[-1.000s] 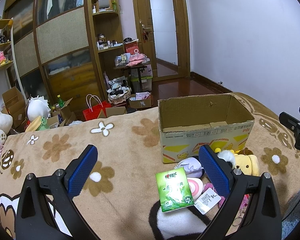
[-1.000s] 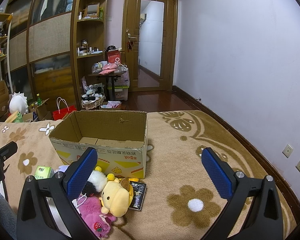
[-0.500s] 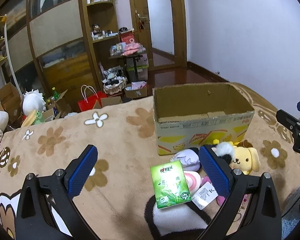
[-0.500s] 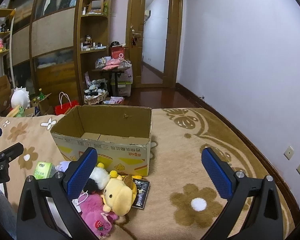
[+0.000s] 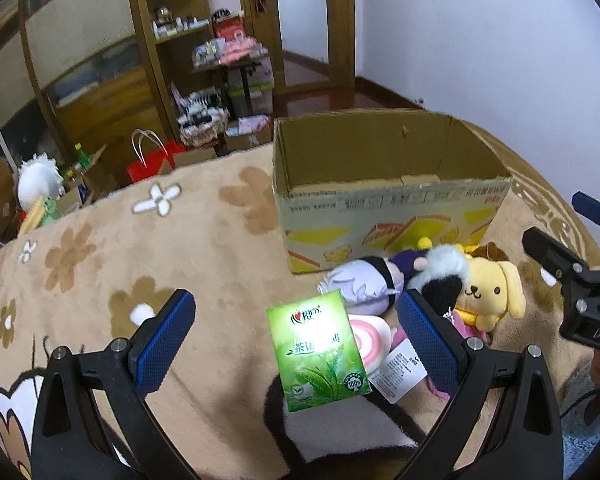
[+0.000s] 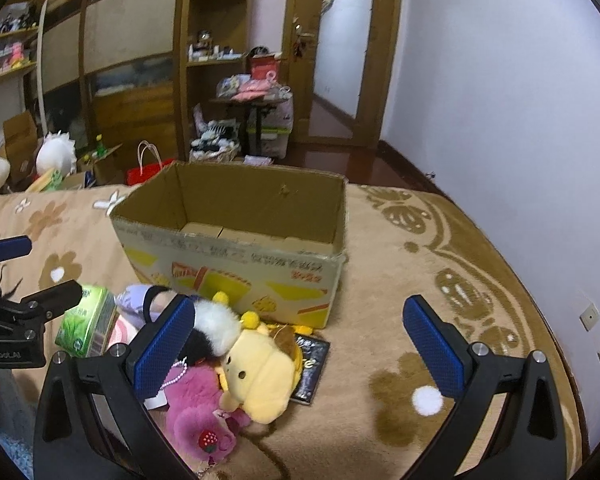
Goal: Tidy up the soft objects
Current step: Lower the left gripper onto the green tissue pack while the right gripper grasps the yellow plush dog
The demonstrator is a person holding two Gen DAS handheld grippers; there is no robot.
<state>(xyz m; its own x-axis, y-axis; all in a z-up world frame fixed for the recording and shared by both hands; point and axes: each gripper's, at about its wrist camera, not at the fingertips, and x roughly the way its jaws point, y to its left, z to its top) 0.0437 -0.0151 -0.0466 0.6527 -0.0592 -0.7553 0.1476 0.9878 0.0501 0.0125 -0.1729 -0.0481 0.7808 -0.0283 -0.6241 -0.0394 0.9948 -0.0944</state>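
An open, empty cardboard box (image 5: 384,184) (image 6: 236,256) stands on a tan flowered blanket (image 5: 140,248). In front of it lies a heap of soft things: a green tissue pack (image 5: 318,350) (image 6: 86,322), a purple-and-white plush (image 5: 364,286), a black-and-white plush (image 6: 214,330), a yellow dog plush (image 5: 490,290) (image 6: 260,372), a magenta plush (image 6: 198,412) and a pink-white roll (image 5: 366,340). My left gripper (image 5: 296,340) is open, with the tissue pack between its fingers' line. My right gripper (image 6: 296,344) is open and empty over the yellow dog.
A black packet (image 6: 310,366) lies by the yellow dog. Beyond the blanket's far edge are a red bag (image 5: 152,162), boxes, a white plush (image 5: 38,180), wooden shelves and a door (image 6: 340,52). A white wall (image 6: 500,100) runs along the right.
Both grippers have moved forward and lower toward the pile; the box and toys look larger. Both stay open.
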